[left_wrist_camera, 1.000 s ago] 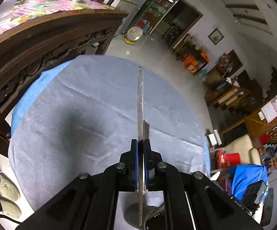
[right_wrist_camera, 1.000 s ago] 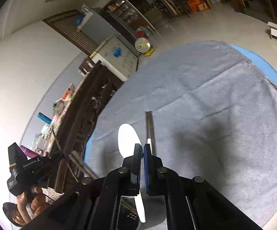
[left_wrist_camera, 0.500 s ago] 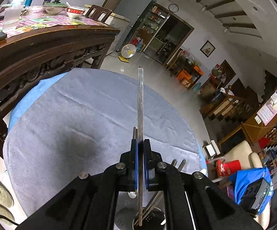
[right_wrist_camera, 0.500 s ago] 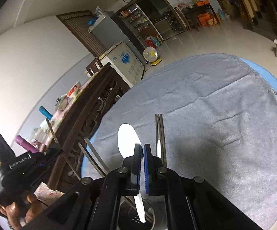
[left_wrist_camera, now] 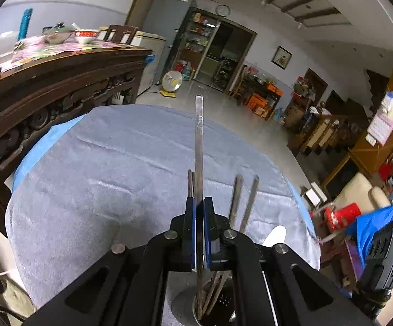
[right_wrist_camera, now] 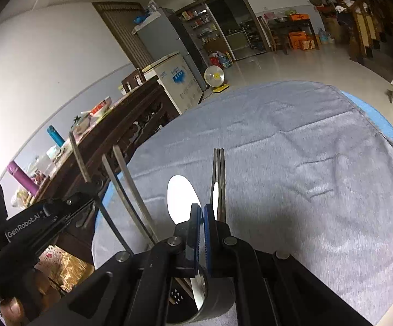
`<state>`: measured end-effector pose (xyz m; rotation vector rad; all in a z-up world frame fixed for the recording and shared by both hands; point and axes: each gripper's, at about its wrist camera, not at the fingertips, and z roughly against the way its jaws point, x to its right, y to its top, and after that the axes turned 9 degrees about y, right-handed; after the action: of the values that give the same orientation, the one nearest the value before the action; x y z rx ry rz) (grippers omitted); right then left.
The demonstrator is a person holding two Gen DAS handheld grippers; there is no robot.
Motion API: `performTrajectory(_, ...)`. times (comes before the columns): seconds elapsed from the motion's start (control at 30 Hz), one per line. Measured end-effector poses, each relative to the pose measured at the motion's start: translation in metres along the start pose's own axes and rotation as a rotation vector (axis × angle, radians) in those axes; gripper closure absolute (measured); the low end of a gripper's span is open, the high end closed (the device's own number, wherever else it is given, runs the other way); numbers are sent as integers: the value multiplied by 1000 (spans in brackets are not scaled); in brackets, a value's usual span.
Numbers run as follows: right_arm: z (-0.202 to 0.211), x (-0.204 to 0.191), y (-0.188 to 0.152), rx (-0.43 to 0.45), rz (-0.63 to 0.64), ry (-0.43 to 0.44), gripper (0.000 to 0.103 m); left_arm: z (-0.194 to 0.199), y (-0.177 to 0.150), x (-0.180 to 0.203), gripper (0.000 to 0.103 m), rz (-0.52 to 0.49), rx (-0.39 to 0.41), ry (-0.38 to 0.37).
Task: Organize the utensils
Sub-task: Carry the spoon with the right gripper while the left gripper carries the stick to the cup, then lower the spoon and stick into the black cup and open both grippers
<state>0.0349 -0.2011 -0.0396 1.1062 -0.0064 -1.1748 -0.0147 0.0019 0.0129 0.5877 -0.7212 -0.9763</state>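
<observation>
Left claw is clamped on a flat metal utensil handle — upright, its lower end down inside the perforated metal holder, beside 2 chopsticks leaning out of it. Right claw is pinched on a white spoon, bowl end up, above the same holder on the grey-clothed desk — 2 more chopsticks stand just right of the spoon.

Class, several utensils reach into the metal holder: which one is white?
The spoon clamped in the right gripper; the chopsticks beside it are dark metal.
</observation>
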Motion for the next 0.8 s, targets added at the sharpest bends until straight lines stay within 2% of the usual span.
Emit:
performTrajectory(0.2,3,-5,-9,-4,34,-9,99,3,-13,9,98,-60,26,6)
performTrajectory(0.8,9,-11,-28,-36,72,-21,99,15,-41,13,98,-111,-30,-27)
